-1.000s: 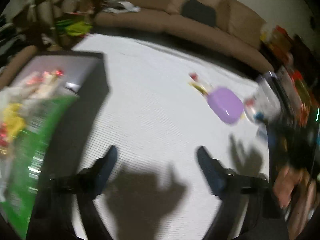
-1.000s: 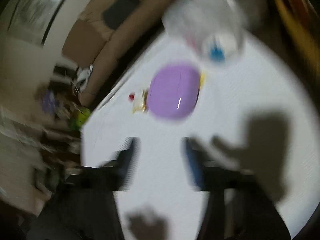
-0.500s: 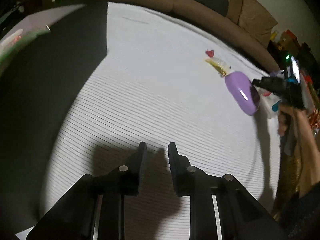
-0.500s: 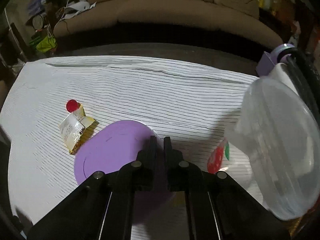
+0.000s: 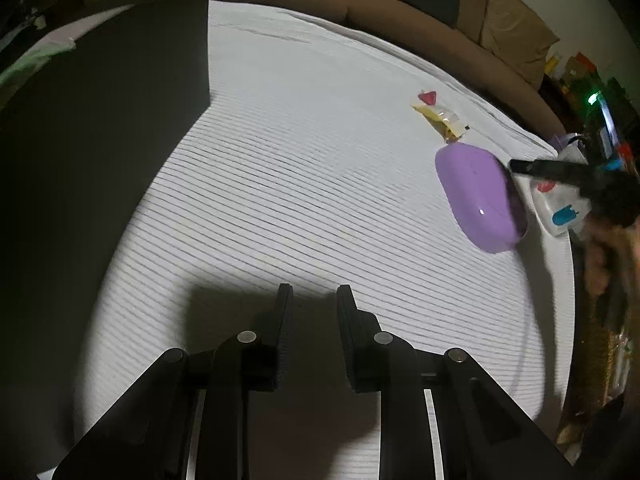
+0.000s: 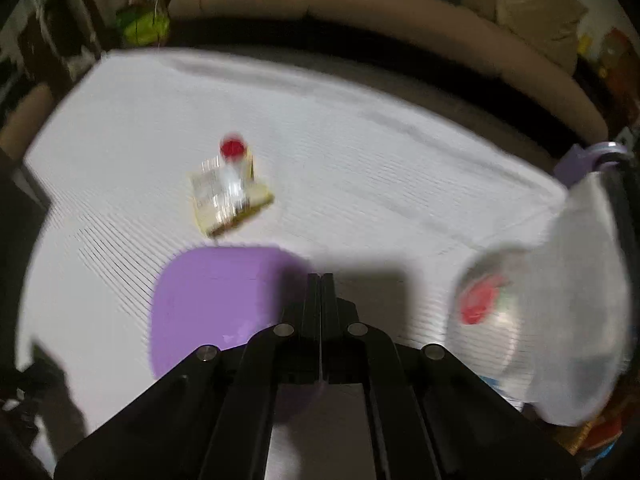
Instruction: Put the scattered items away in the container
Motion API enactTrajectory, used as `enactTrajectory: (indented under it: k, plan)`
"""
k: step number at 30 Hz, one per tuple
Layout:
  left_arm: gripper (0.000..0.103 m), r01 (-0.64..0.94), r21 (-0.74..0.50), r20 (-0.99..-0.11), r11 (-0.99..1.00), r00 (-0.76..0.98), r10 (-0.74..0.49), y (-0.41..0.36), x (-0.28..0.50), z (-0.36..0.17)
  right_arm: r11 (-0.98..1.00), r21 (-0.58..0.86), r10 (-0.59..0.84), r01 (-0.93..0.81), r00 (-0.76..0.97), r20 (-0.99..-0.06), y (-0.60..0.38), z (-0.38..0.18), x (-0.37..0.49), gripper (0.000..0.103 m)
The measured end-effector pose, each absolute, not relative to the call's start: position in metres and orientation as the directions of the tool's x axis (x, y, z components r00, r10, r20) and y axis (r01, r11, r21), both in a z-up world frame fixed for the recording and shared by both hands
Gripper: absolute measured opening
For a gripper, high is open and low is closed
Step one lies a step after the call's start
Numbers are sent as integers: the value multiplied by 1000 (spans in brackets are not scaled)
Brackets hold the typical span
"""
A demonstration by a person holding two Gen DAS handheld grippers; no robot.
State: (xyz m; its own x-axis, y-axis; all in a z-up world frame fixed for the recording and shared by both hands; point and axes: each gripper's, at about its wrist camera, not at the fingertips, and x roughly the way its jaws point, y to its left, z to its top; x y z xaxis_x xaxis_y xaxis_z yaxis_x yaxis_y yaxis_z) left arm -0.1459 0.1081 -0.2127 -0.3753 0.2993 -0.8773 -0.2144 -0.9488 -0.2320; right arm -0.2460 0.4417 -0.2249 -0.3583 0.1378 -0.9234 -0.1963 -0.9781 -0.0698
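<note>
Since a second ago my left claw [image 5: 311, 300] has dropped low over the striped white cloth [image 5: 300, 168] and its jaws have narrowed to a small gap with nothing between them. My right claw [image 6: 321, 280] has swung round to the purple lid [image 6: 216, 304]; its jaws now sit pressed together, tips at the lid's right edge, and I cannot tell whether they pinch that rim or only touch it.

From the left view I see the lid tilted up near the cloth's right edge, the right claw's black tips meeting its far side. Just beyond it lies a small yellow packet [image 5: 442, 120] with a red piece [image 5: 429, 98] beside it. A clear plastic tub [image 6: 560, 320] with printed pictures stands just right of the lid. A dark box [image 5: 100, 140] fills the left, and a brown sofa [image 5: 400, 12] curves behind.
</note>
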Motion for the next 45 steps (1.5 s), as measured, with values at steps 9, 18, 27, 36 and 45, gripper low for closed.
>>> enactTrajectory:
  k: [9,18,27,36,45]
  plan:
    - [21,-177,-247,-865,-953,-402,299,99,-170,-215,-978,200,-208,60,-382,-900,392,-188,-205,1]
    - [19,-325,-195,-826,-926,-455,333,188,-216,-221,-973,-59,138,-225,-355,-925,439,-236,-219,5]
    - [0,-383,-278,-810,-881,-400,429,194,-215,-214,-953,245,-134,-178,-479,-868,436,-241,-178,3]
    - [0,-367,-411,-734,-835,-410,541,146,-186,-138,-853,522,-425,7,-590,-686,396,-176,-178,3]
    - [57,-45,-295,-885,-954,-365,290,70,-102,-147,-944,246,-70,-221,-594,-801,371,-143,-161,100]
